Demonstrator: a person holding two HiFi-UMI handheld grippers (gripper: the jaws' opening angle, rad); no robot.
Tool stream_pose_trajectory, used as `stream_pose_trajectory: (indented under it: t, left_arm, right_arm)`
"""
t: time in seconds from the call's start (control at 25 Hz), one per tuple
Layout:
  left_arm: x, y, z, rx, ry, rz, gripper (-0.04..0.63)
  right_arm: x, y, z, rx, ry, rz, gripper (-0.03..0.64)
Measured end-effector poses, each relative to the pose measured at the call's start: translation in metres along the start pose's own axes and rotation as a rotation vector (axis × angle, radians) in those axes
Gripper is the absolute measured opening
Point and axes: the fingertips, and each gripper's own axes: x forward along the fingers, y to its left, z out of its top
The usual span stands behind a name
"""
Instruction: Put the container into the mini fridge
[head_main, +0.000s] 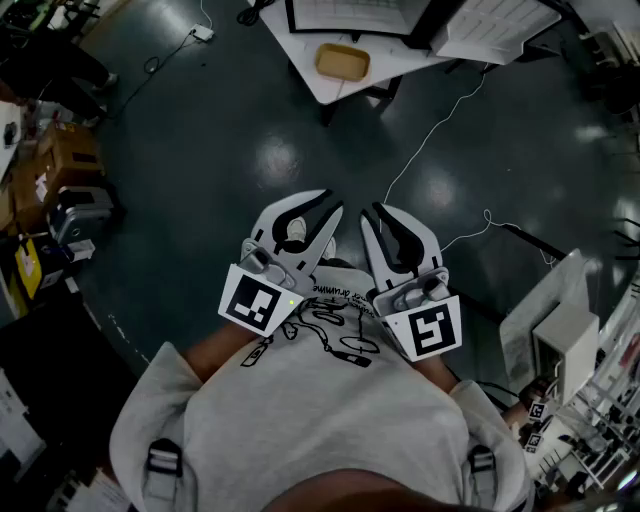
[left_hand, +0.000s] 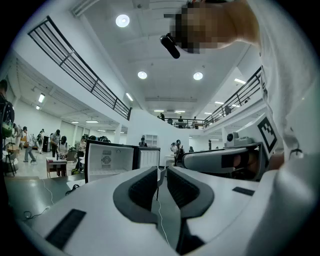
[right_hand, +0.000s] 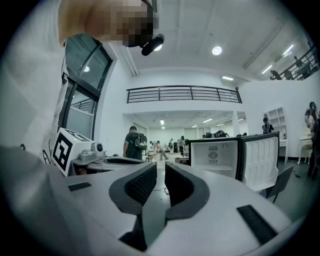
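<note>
A tan, shallow container lies on a white table far ahead of me. The mini fridge stands open with its white inside showing, its door swung out to the right. I hold both grippers close against my chest, pointing forward over the dark floor. On the left gripper the dark pads sit almost together with nothing between them. The right gripper looks the same: a thin slit, nothing held. Each gripper sees the other beside it.
A white cable snakes over the dark floor between me and the table. Cardboard boxes and gear line the left side, white equipment the right. Several people stand in the hall behind.
</note>
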Motion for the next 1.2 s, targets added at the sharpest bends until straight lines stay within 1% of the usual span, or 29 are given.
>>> stream_pose_trajectory:
  t: [0.28,0.48,0.6,0.72,0.96,1.2]
  left_arm:
    - [0.006,-0.007,-0.004,-0.007,0.016,0.004,0.072]
    - [0.007,-0.009,-0.003,-0.011,0.01,0.024,0.072]
    - [0.011,-0.009,-0.003,-0.012,0.013,0.028,0.072]
    - [0.013,-0.008,-0.003,-0.014,0.015,0.027,0.073]
    - [0.021,0.005,-0.002,-0.014,0.012,0.027,0.072]
    - [0.033,0.03,-0.002,-0.021,0.007,0.018,0.072]
  right_arm:
    - [-0.006,-0.007,-0.001,0.0,0.001,0.005,0.067]
    - [-0.018,-0.01,-0.009,0.044,0.009,0.029,0.067]
    - [-0.018,-0.013,-0.009,0.037,0.008,0.038,0.067]
    - [-0.011,-0.016,0.001,0.016,-0.018,0.024,0.067]
    - [0.003,-0.023,0.001,0.017,-0.015,0.02,0.067]
    - [0.03,-0.03,0.002,0.01,-0.009,0.014,0.067]
